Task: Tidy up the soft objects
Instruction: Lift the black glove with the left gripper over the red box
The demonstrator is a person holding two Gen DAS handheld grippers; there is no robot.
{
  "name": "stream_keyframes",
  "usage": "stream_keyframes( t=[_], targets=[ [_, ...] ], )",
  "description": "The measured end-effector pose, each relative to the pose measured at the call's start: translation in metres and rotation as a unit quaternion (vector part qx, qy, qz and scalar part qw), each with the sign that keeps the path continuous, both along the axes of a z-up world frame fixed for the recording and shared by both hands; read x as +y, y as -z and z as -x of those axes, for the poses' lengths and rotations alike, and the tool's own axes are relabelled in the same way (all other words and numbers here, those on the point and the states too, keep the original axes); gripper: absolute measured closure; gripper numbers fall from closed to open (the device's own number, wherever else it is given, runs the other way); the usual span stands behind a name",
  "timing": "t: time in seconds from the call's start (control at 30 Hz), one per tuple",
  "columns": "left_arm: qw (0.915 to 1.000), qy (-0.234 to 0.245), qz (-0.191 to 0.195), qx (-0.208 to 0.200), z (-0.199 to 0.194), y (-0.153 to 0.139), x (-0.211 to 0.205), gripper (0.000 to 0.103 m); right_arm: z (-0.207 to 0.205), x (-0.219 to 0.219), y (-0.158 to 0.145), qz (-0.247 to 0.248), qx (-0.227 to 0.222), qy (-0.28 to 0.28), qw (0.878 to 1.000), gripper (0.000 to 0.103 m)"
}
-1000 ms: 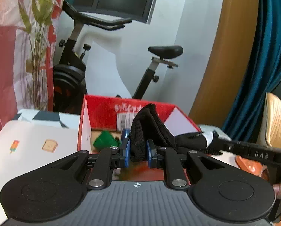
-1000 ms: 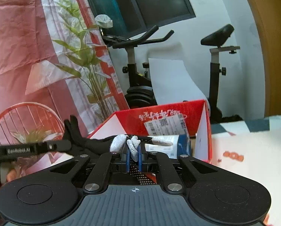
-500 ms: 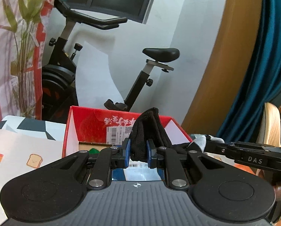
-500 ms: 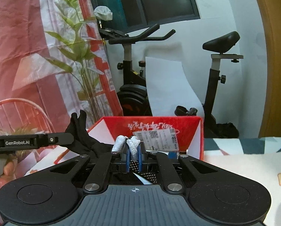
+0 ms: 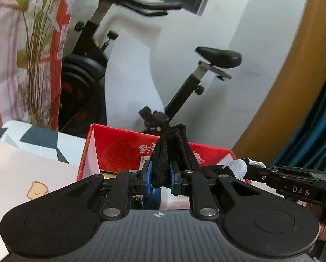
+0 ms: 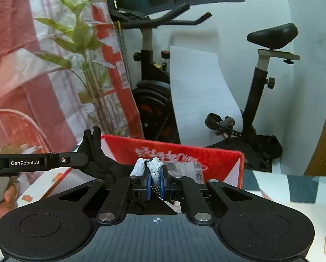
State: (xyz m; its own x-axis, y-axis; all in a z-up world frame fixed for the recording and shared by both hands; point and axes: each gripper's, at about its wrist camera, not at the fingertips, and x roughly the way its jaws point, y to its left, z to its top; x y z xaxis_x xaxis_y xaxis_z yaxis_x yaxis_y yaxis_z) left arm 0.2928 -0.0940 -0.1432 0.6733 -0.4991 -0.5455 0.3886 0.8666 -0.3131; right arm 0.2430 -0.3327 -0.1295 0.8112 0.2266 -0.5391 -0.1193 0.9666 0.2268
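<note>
a: left wrist view first. what is the left gripper [image 5: 160,175] doing?

b: its blue pads are clamped on the black knit end of a glove [image 5: 173,150], which stands up in a bunched fold above the fingers. the glove stretches away to the right, where its white fingertips sit at the tip of the right gripper [image 5: 245,170].

a: and where is that?

b: over the near edge of the open red box [image 5: 119,148], which rests on a table with a cartoon-print cloth [image 5: 21,174]. an exercise bike [image 5: 184,83] stands behind the box.

a: now the right wrist view.

b: the right gripper [image 6: 156,180] is pinched tight on the glove's [image 6: 154,168] white knit fingertips, which poke up between the blue pads. the black part trails left to the left gripper [image 6: 84,159], held by a hand [image 6: 1,200] at the frame's left edge. the red box [image 6: 206,159] lies just beyond, the bike [image 6: 256,87] behind it.
</note>
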Motion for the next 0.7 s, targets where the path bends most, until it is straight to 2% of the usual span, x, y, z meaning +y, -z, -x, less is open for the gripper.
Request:
stream_keyframes(
  t=[0.13, 0.37, 0.47, 0.7],
  targets=[
    [0.9996, -0.001, -0.005, 0.027, -0.030, 0.007, -0.012, 0.086, -0.029, -0.012, 0.004, -0.002, 0.010, 0.009, 1.000, 0.096],
    [0.9961, -0.024, -0.007, 0.085, -0.062, 0.031, -0.016, 0.086, -0.073, -0.011, 0.031, 0.001, 0.086, 0.002, 0.996, 0.096],
    [0.9952, -0.023, 0.001, 0.095, -0.067, 0.039, -0.010, 0.086, -0.083, -0.007, 0.042, 0.009, 0.098, 0.001, 0.995, 0.096],
    [0.9945, -0.016, -0.017, 0.102, -0.074, 0.045, -0.005, 0.084, -0.095, -0.009, 0.064, -0.014, 0.122, 0.014, 0.992, 0.096]
  ],
)
